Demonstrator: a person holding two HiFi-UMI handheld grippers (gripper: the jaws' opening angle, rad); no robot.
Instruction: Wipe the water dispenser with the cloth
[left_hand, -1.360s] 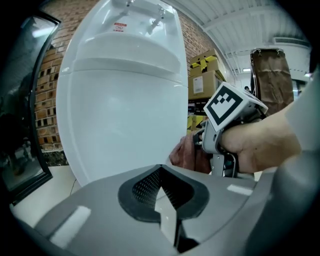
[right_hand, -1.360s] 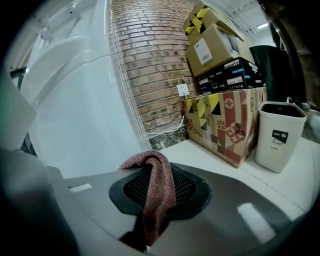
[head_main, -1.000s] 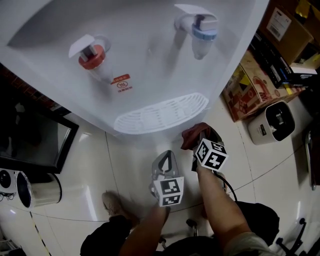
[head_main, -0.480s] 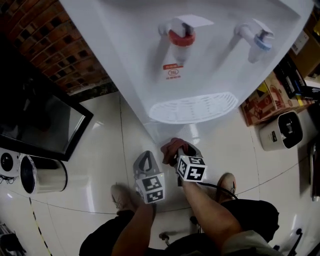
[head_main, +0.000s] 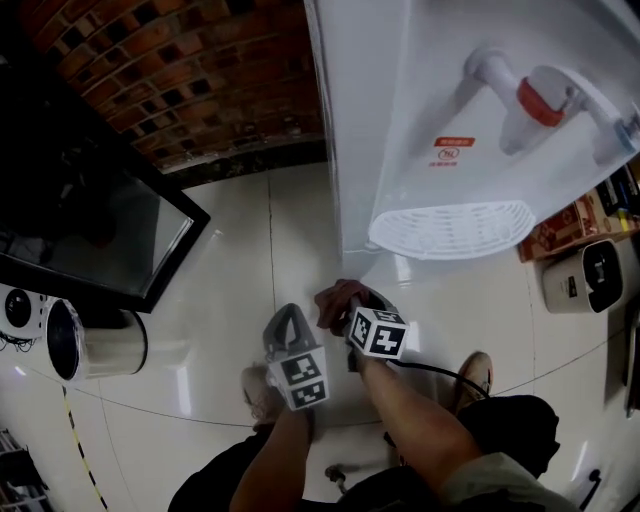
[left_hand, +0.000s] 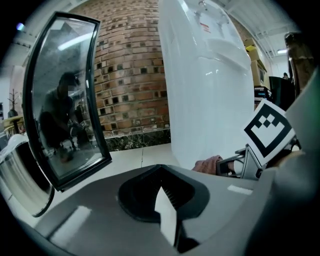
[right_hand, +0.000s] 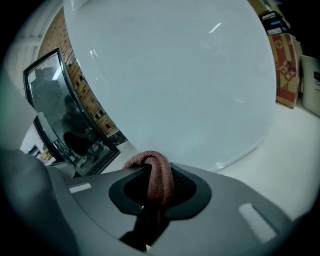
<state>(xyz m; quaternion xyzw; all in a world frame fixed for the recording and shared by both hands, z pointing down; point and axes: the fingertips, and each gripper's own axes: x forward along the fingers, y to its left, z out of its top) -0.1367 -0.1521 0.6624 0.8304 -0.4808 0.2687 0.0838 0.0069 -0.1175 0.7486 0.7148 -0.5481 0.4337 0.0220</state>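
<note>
Gleaming floor (head_main: 250, 250) — brick wall (head_main: 200, 90), dispenser (head_main: 400, 100)

Open floor (head_main: 250, 250) lies between the water dispenser (head_main: 400, 120) and the black-framed glass panel (head_main: 100, 240).

The wall (head_main: 190, 90) is red brick. The white floor (head_main: 240, 260) is shiny. A black-framed glass (head_main: 100, 235) stands nearby.

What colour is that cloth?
The cloth is a reddish brown; the right gripper view shows it best.
</note>
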